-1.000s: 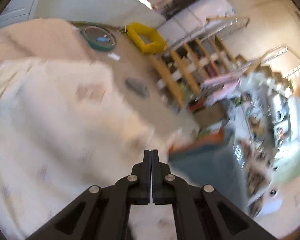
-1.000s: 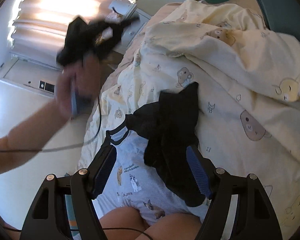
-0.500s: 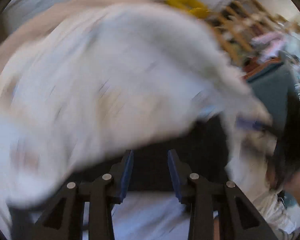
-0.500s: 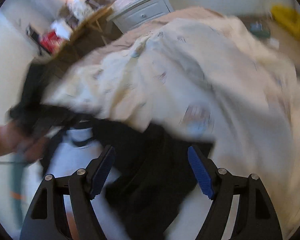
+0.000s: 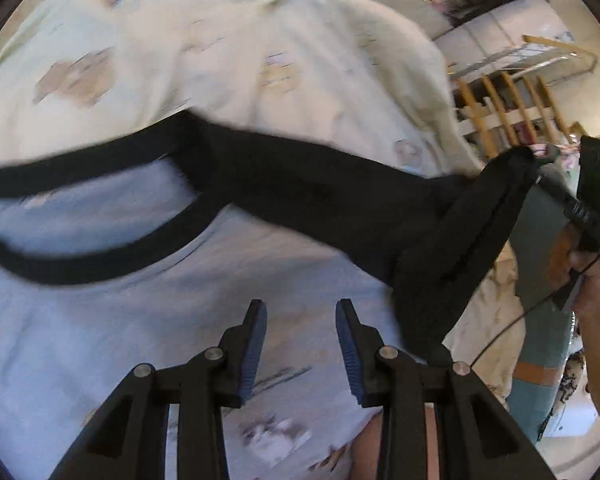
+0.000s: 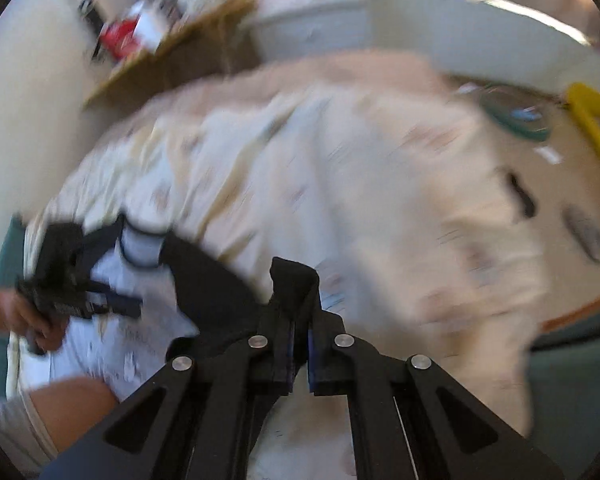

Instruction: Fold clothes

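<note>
Right gripper (image 6: 298, 344) just snapped shut on black fabric garment (image 5: 320, 196), lifting it off light grey printed t-shirt (image 5: 140, 320); left gripper (image 5: 300, 344) fingers part-open, empty; unfolding begins.

Left gripper (image 5: 300, 312): matte black frame, 2 tapered fingers (image 5: 256, 344) lined with ribbed blue pads, 4 round silver screw heads across the linkage, triangular cut-outs in the outer arms.

Right gripper (image 6: 299, 320): same black build, 4 silver screws, blue pads showing as thin strips along the inner finger edges, triangular cut-outs at both sides. Seen from the left wrist, its body is a black block with a small green light and a thin black cable (image 5: 504, 324) trailing from the handle.

Person: bare forearm; no sleeve visible.
</note>
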### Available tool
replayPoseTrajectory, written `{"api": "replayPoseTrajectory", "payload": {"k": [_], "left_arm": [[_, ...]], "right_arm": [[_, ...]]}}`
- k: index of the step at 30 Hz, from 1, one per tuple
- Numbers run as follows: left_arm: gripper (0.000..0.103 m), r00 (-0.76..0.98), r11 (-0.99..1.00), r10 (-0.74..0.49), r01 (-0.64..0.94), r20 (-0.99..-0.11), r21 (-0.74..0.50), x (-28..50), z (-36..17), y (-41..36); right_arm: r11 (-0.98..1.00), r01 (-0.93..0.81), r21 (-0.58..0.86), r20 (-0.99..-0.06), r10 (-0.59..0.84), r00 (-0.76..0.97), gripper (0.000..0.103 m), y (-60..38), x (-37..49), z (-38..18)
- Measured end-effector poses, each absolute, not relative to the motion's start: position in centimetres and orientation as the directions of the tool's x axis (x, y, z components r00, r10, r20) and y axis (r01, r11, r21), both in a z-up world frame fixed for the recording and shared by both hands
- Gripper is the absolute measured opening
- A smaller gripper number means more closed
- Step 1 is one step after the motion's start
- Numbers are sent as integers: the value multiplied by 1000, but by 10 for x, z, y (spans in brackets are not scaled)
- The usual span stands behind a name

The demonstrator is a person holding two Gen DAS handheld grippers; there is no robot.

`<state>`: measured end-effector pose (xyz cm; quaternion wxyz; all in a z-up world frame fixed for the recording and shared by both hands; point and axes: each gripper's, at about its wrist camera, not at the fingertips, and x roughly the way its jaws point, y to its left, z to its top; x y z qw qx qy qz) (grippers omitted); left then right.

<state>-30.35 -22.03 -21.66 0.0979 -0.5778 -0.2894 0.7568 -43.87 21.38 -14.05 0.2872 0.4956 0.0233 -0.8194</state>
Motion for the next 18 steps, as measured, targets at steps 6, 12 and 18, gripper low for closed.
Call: {"api": "replayPoseTrajectory", "payload": {"k": [6, 12, 18], "left_arm": [[37, -302, -822, 514, 92, -803, -561, -352, -221, -185], [37, -228, -861, 494, 7, -839, -509, -380, -252, -150], [39, -225, -846, 527, -44, -820, -531, -378, -246, -132]], "right_arm": [[-870, 456, 189, -778, -416, -471, 3, 240, -456, -97], [-906, 407, 117, -805, -326, -495, 3, 247, -470, -96], [-940, 327, -95, -833, -104, -543, 4, 263, -462, -88]]}}
